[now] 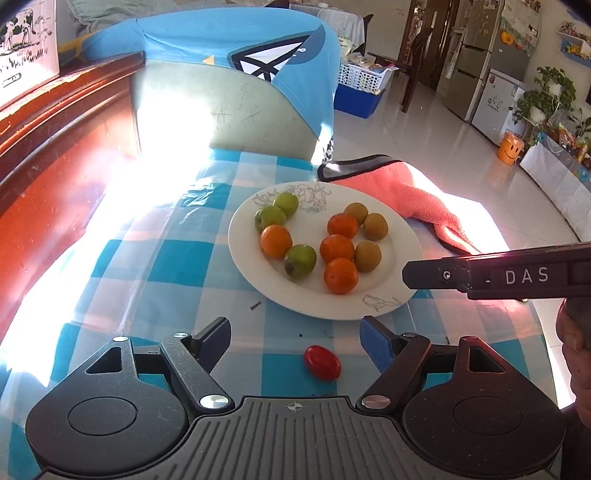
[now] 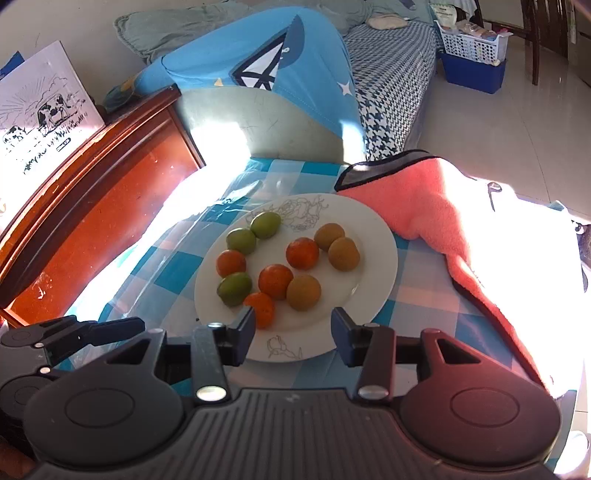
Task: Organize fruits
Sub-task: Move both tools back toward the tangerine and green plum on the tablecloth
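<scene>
Your left hand-held gripper [image 1: 295, 341] hangs released just short of the white plate [image 1: 402, 236], jaws spread wide over the blue-checked worktop [image 1: 177, 266], nothing between them. A small red tomato [image 1: 322, 362] lies on the cloth between those jaws, on the near side of the plate and apart from its rim. Your right hand-held gripper [image 2: 293, 332] hovers over the plate's near edge, jaws parted and gripping nothing; its left finger stands just in front of the nearest orange fruit [image 2: 261, 309].

On the plate sit four orange fruits, three green ones [image 1: 300, 260] toward its left and three brownish-green ones [image 1: 368, 256] toward its right. Part of your hand [image 1: 576, 354] shows at the right edge of the left view.

Beyond the plate to its right, a pink cloth [image 1: 406, 192] drapes over the worktop's far corner. Behind the plate stands a chair [image 1: 236, 110] draped in blue fabric [image 1: 221, 33]; to the plate's left, a red-brown wooden cabinet [image 1: 55, 147].
</scene>
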A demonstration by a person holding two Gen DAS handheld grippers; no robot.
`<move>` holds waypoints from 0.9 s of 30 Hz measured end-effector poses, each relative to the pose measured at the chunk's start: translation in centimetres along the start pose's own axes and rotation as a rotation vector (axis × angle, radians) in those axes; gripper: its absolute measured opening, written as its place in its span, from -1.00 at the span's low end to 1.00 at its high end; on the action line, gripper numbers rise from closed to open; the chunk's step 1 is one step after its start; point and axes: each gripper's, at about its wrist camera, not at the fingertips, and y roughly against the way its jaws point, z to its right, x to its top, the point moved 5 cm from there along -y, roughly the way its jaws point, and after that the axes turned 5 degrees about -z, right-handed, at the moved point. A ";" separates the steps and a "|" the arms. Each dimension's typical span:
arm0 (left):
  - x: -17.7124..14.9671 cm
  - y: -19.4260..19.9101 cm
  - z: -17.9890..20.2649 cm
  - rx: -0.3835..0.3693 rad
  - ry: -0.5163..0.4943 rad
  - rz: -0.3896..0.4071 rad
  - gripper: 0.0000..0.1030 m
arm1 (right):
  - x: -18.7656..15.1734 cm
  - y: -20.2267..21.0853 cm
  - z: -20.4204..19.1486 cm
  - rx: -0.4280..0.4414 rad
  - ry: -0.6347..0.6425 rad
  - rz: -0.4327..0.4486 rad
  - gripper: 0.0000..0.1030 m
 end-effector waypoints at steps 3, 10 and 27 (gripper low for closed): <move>-1.2 0.6 -0.7 0.024 0.025 -0.010 0.52 | -1.8 0.6 -1.0 0.005 0.027 -0.014 -0.10; -3.4 1.7 -1.6 0.046 0.064 -0.032 0.52 | -5.6 1.5 -3.0 0.032 0.072 -0.045 -0.11; -4.4 1.7 -2.5 0.031 0.117 -0.049 0.52 | -10.8 0.0 -7.7 0.100 0.154 -0.124 -0.11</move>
